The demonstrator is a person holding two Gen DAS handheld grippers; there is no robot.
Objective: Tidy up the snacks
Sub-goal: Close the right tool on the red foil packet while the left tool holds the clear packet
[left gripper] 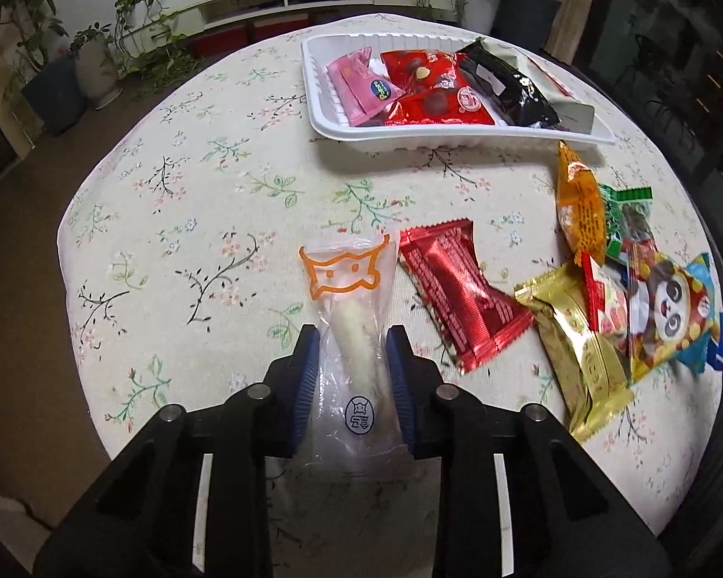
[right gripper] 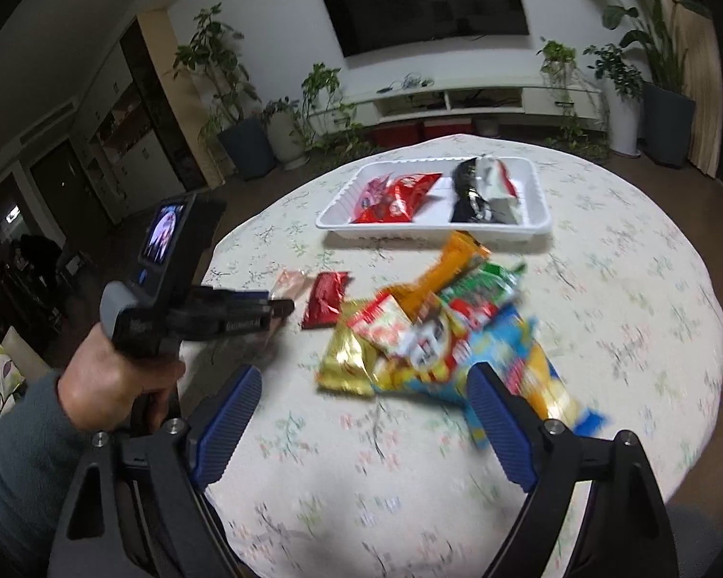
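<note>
- The left tool [left gripper: 353,344] is gripping the clear packet [left gripper: 349,318], its blue pads [left gripper: 307,375] pressing both sides, low over the counter [left gripper: 178,221].
- The right tool [right gripper: 361,421] is gaping wide, holding nothing, above the counter's near edge.
- A red packet [left gripper: 462,291] is lying just beside the clear one.
- A blurred snack pile [right gripper: 438,337] is sitting ahead of the right tool.
- The white tray [left gripper: 458,132], already holding several packets, is lying farther back.
</note>
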